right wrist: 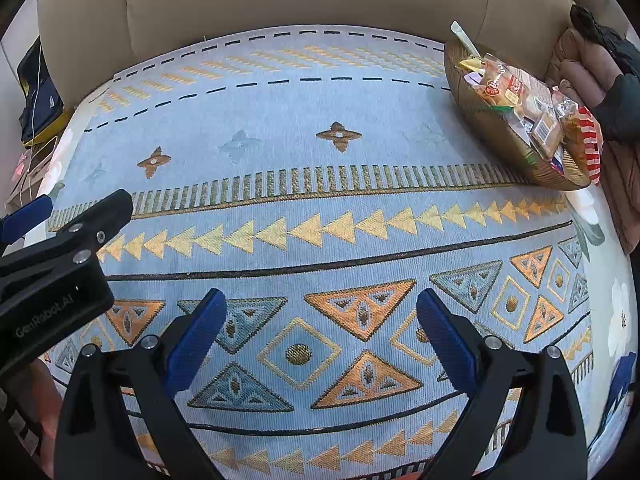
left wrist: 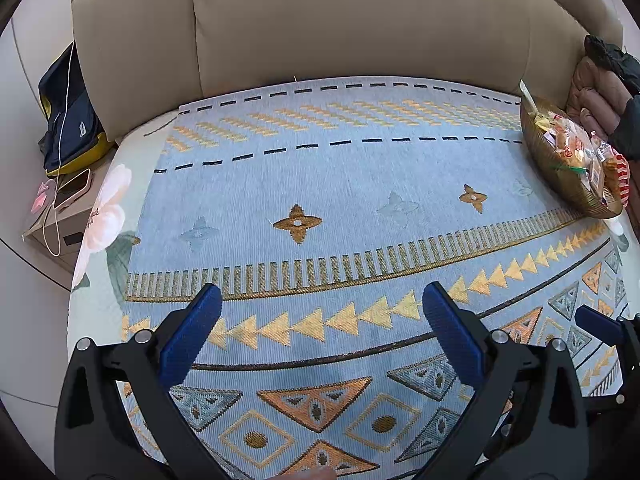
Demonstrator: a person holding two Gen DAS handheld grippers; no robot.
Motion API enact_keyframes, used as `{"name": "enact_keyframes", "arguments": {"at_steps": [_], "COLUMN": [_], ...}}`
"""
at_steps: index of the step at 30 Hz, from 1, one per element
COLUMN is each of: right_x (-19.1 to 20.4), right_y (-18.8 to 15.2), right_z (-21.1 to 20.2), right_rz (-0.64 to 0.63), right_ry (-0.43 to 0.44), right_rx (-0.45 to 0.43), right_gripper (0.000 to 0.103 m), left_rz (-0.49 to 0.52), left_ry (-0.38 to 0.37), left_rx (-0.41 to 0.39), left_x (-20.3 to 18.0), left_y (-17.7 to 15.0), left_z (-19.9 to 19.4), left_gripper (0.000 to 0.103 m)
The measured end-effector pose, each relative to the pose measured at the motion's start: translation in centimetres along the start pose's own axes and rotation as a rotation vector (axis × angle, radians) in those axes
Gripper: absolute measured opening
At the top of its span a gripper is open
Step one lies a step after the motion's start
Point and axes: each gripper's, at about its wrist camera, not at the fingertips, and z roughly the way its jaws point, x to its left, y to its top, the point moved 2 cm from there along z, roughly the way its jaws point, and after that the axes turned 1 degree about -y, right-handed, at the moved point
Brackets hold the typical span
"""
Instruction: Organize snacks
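A brown woven basket [right wrist: 486, 126] heaped with wrapped snacks [right wrist: 516, 94] sits at the far right of the blue patterned mat [right wrist: 304, 152]. It also shows in the left wrist view [left wrist: 560, 176], with its snacks [left wrist: 576, 146]. My left gripper [left wrist: 322, 304] is open and empty above the mat's near part. My right gripper [right wrist: 322, 308] is open and empty, well short of the basket. The left gripper also shows at the left edge of the right wrist view [right wrist: 36, 216].
A beige padded headboard [left wrist: 320, 20] rises behind the mat. A pink quilt and dark jacket [right wrist: 600, 80] lie right of the basket. A bedside stand at the left holds a dark bag [left wrist: 68, 112], a phone [left wrist: 72, 192] and a white cable.
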Motion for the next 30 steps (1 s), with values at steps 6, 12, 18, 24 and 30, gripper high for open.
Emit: {"name": "enact_keyframes", "arguments": {"at_steps": [6, 12, 18, 24, 30], "right_x": [0.02, 0.04, -0.03, -0.03, -0.04], "right_y": [0.01, 0.04, 0.03, -0.02, -0.06], "right_z": [0.02, -0.03, 0.08, 0.11, 0.10], "right_rz": [-0.004, -0.001, 0.000, -0.004, -0.003], "right_ry": [-0.001, -0.002, -0.004, -0.006, -0.007], "right_rx": [-0.003, -0.002, 0.002, 0.001, 0.001], "right_gripper": [0.095, 0.095, 0.095, 0.095, 0.095], "left_rz": [0.009, 0.006, 0.017, 0.011, 0.017], "left_ry": [0.003, 0.003, 0.036, 0.037, 0.041], "left_rx": [-0.003, 0.003, 0.005, -0.001, -0.001], "left_x": [-0.19, -0.19, -0.18, 0.00, -0.16], "left_y": [-0.05, -0.09, -0.14, -0.13, -0.11], "left_z": [-0.02, 0.10, 0.33, 0.28, 0.19], "left_gripper": [0.100, 0.100, 0.100, 0.099, 0.098]}}
